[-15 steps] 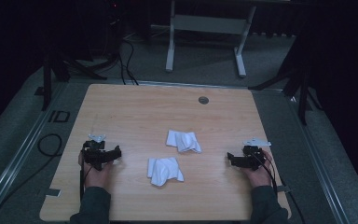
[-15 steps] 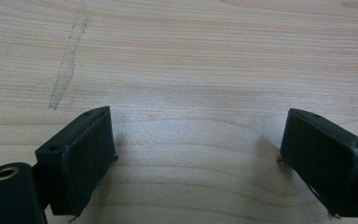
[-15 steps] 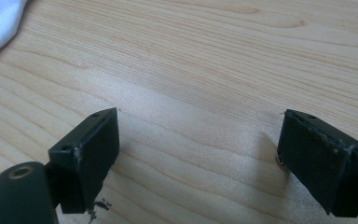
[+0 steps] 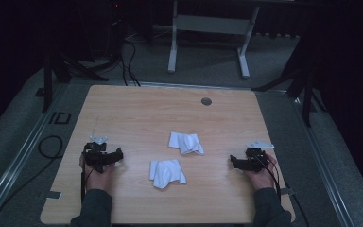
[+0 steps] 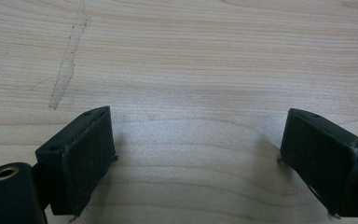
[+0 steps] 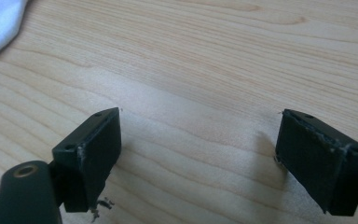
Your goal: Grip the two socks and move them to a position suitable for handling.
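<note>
White crumpled cloths [image 4: 177,156] between two released, empty claws, left [image 4: 116,156] and right [image 4: 234,163].

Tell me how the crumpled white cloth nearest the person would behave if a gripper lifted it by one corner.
The nearer white cloth lies in soft folds, so it would probably droop limply. It looks thin, likely light. Pushed across the smooth wooden table, it may bunch up rather than slide whole.

The left gripper [image 5: 198,158] is held low over the wooden table [image 5: 205,60], its two black jaws spread wide apart with bare wood grain seen between them. A pale, narrow scuff mark [image 5: 69,60] is seen running across the boards at upper left.
</note>
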A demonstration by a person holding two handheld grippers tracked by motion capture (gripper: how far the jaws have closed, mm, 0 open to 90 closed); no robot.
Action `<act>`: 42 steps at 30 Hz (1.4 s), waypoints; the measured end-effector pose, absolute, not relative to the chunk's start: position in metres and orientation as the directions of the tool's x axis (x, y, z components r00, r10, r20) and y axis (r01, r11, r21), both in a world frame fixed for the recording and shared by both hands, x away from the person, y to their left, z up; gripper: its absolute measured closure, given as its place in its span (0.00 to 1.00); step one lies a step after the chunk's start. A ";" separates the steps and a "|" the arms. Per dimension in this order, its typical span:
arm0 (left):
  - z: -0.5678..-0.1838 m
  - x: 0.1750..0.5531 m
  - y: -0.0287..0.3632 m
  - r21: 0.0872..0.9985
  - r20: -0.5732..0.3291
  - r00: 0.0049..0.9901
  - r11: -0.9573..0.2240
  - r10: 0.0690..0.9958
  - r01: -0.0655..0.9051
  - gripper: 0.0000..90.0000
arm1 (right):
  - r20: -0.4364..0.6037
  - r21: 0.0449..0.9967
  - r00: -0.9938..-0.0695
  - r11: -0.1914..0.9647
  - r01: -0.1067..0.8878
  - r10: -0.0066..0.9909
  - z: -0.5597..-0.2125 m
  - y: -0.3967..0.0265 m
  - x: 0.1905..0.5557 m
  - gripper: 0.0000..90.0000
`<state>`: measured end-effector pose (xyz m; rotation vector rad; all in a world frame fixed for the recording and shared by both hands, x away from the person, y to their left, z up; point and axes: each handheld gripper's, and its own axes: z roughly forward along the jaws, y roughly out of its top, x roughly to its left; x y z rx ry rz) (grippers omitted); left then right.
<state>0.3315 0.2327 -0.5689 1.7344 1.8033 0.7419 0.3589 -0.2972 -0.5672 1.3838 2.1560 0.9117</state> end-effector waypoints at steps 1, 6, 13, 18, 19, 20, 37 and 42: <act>-0.569 0.331 0.233 0.703 0.001 -0.039 0.027 0.999 0.711 0.11 | 0.001 0.715 -0.417 0.291 0.636 0.909 -0.567 -0.297 0.359 0.18; -0.569 0.331 0.232 0.702 0.003 -0.038 0.024 0.999 0.712 0.11 | -0.001 0.707 -0.425 0.301 0.640 0.905 -0.563 -0.294 0.355 0.34; -0.569 0.331 0.232 0.701 0.002 -0.037 0.024 0.999 0.712 0.11 | -0.010 0.701 -0.457 0.332 0.631 0.889 -0.555 -0.288 0.349 0.53; -0.569 0.331 0.232 0.702 0.002 -0.036 0.024 0.999 0.712 0.11 | -0.034 0.709 -0.504 0.376 0.597 0.863 -0.544 -0.279 0.340 0.66; -0.569 0.331 0.232 0.702 0.002 -0.036 0.024 0.999 0.712 0.11 | -0.034 0.709 -0.504 0.376 0.597 0.863 -0.544 -0.279 0.340 0.66; -0.569 0.331 0.232 0.702 0.003 -0.036 0.024 0.999 0.712 0.11 | -0.038 0.708 -0.509 0.383 0.594 0.860 -0.541 -0.276 0.338 0.67; -0.569 0.330 0.232 0.703 0.002 -0.032 0.022 0.999 0.711 0.12 | -0.046 0.698 -0.615 0.465 0.544 0.787 -0.530 -0.240 0.321 0.65; -0.569 0.330 0.232 0.703 0.001 -0.032 0.022 0.999 0.710 0.12 | -0.047 0.690 -0.650 0.496 0.528 0.758 -0.529 -0.229 0.317 0.65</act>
